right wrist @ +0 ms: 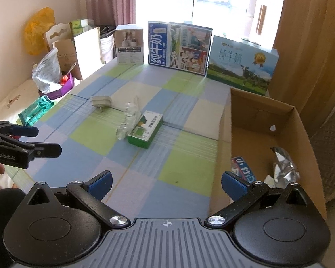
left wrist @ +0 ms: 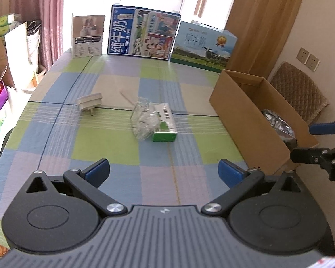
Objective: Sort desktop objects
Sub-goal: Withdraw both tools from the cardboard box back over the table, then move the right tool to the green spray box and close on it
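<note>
On the checked tablecloth (left wrist: 114, 138) lie a green box (left wrist: 165, 122) (right wrist: 145, 129), a clear plastic blister pack (left wrist: 143, 120) (right wrist: 127, 120) leaning on its left side, a white plug adapter (left wrist: 89, 102) (right wrist: 101, 101) and a thin stick (left wrist: 127, 97). My left gripper (left wrist: 164, 172) hovers over the near table, jaws wide apart and empty. My right gripper (right wrist: 166, 184) is open and empty too, beside the near-left corner of an open cardboard box (right wrist: 297, 134) (left wrist: 245, 116). Each gripper shows at the edge of the other's view (left wrist: 303, 143) (right wrist: 48, 141).
The cardboard box holds a foil bag (right wrist: 283, 167) and a blue-and-white packet (right wrist: 243, 169). Two milk cartons (left wrist: 143, 35) (left wrist: 203, 47) and a white product box (left wrist: 87, 35) stand along the far edge. A teal bag (right wrist: 36, 109) lies at the left edge. A chair (left wrist: 299, 89) stands behind the box.
</note>
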`<state>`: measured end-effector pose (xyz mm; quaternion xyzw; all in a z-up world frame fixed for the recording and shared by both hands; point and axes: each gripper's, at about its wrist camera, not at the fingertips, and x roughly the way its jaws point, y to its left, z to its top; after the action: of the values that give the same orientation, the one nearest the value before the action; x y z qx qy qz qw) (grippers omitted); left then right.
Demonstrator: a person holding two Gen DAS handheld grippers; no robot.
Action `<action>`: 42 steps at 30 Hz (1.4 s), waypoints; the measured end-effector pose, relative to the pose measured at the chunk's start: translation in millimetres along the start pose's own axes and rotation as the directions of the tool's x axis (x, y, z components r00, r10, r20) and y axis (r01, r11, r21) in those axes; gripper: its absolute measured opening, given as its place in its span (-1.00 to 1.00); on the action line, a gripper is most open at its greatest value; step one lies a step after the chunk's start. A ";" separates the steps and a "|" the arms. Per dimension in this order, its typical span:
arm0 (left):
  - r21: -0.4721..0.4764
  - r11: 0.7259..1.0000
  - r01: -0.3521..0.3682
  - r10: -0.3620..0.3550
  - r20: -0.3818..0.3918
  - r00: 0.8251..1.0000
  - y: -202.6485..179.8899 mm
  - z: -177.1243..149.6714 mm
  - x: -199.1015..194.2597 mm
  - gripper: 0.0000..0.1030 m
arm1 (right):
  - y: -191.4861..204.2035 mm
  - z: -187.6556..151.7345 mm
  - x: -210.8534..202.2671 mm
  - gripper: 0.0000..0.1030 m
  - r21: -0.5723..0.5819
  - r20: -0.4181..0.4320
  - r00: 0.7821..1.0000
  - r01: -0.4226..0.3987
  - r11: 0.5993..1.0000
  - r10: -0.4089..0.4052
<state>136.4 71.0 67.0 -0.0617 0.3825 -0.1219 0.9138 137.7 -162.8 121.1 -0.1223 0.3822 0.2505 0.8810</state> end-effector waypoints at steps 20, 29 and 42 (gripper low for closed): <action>0.047 0.998 -0.039 0.042 -0.072 0.996 45.4 3.6 49.4 0.97 | 21.6 6.0 81.1 0.96 0.030 -0.035 0.998 -0.053 0.998 0.054; -0.013 0.999 -0.034 0.033 -0.080 0.996 61.7 18.0 100.4 0.96 | 24.2 8.5 138.9 0.96 0.016 0.007 1.000 -0.016 1.000 0.016; -0.051 0.998 -0.042 0.038 -0.075 0.996 73.3 38.3 181.2 0.96 | 23.4 9.2 219.3 0.47 0.075 0.015 0.999 -0.050 0.996 0.048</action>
<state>299.5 93.4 -45.2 -0.0732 0.4201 -0.0958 0.8994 258.5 -63.0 -34.3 -0.0778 0.3883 0.2583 0.8812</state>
